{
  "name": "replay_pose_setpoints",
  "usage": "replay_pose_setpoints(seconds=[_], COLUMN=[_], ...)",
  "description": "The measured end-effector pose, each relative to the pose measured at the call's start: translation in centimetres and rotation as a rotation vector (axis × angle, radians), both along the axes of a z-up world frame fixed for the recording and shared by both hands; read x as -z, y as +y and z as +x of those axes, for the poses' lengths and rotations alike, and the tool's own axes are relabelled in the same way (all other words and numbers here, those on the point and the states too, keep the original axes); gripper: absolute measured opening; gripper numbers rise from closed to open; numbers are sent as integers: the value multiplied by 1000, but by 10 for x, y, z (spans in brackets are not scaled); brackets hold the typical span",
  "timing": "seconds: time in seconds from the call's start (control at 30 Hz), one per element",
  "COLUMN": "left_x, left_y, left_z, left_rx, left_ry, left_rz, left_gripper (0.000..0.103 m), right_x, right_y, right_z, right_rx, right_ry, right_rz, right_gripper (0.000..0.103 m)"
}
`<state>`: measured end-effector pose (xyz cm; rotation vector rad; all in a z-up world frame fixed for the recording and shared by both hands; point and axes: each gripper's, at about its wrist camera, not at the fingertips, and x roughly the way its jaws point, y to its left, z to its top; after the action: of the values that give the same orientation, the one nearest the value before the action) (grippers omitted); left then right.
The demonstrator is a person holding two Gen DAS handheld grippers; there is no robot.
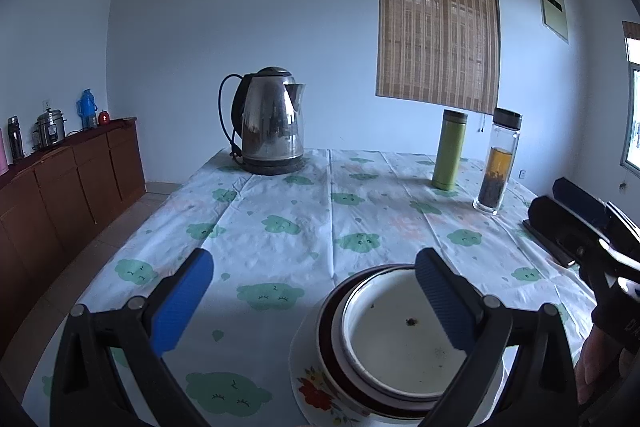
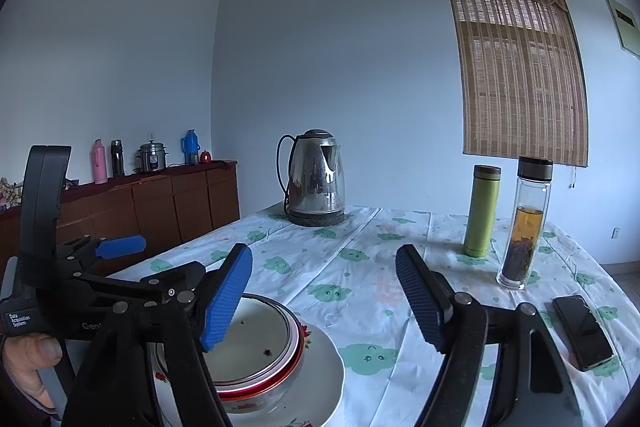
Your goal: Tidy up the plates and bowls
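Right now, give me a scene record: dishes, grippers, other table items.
dishes: bowl nested in a red-rimmed dish, on a floral plate; dark specks in bowl
left gripper: open, holding nothing, one pad over bowl
right gripper: open, holding nothing
table items: kettle, green flask, tea bottle, phone
surface: cloud-print tablecloth

This looks like a room in a home where people eat. The tabletop in the middle has a cloth with green clouds on it. A shiny kettle stands at its far end, with a green flask and a glass tea bottle to the right. At the left, a brown cupboard holds a rice cooker and flasks. A bamboo blind hangs at the upper right.
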<state>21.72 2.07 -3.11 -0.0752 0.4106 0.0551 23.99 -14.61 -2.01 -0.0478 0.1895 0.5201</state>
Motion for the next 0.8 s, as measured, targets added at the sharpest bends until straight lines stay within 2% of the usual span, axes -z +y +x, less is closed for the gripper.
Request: replay_pose_setpoints(seconds=[0.8], left_x=[-1], left_y=[-1], left_z=[1], left_rx=[-21], left_ry=[8], left_rz=[14], left_gripper=[103], right_x=[0], right_y=[0], right_z=[-3], right_rx=[7], right_ry=[-31], right_rz=[-3], right_gripper=[76])
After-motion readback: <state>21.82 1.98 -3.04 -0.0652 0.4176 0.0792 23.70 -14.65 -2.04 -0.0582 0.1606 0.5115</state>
